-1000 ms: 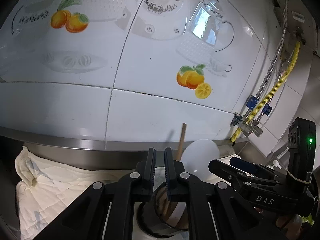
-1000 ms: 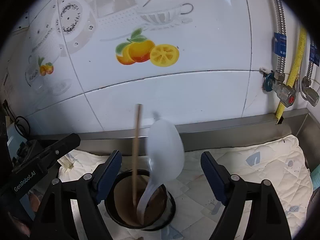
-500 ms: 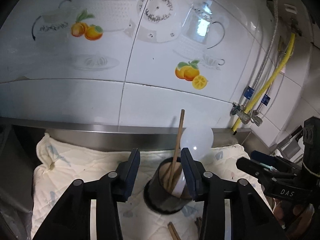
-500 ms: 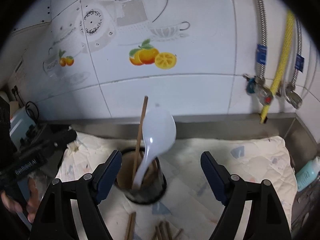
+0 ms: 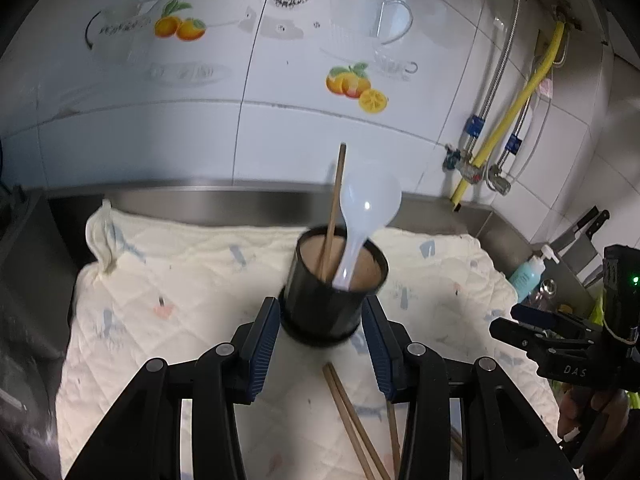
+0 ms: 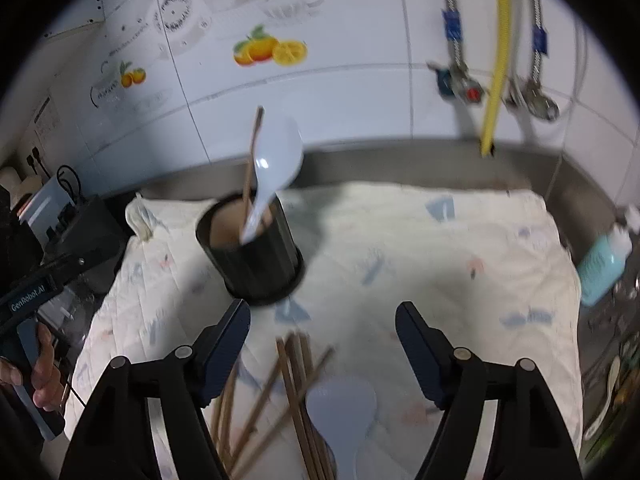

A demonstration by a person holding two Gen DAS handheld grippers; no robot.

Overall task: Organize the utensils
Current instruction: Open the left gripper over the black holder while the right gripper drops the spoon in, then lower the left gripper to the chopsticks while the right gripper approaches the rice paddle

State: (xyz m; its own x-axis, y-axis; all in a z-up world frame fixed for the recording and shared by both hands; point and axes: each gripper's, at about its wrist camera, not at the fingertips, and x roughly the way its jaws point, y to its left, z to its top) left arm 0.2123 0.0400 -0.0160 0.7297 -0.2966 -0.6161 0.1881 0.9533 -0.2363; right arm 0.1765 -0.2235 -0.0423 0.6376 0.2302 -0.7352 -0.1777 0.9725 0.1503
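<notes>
Risks noted first. Loose wooden chopsticks piled crosswise on the quilted cloth: likely to scissor apart or roll if pinched off-centre, or to come up as an uneven bundle. Second white spoon lying among the sticks, its bowl partly over them: liable to be dragged or flipped by a careless grab. Black utensil holder narrow-footed and standing on soft fabric, already loaded with one tall chopstick and a white soup spoon leaning out of it: a knock from either gripper, or a stick fed in at a slant, could tip it. Heavy motion blur in both views; exact contacts cannot be confirmed.

Positions. Left gripper released, empty, jaws partly apart on either side of the holder's base, close to it but not seen touching. Chopsticks also visible on the cloth directly under its fingers. Right gripper empty, jaws wide and closing, nothing pressed between the pads; chopstick pile and spoon just below and between the fingers, holder ahead and to the left. Table itself covered by the cloth, steel rim at the back.
</notes>
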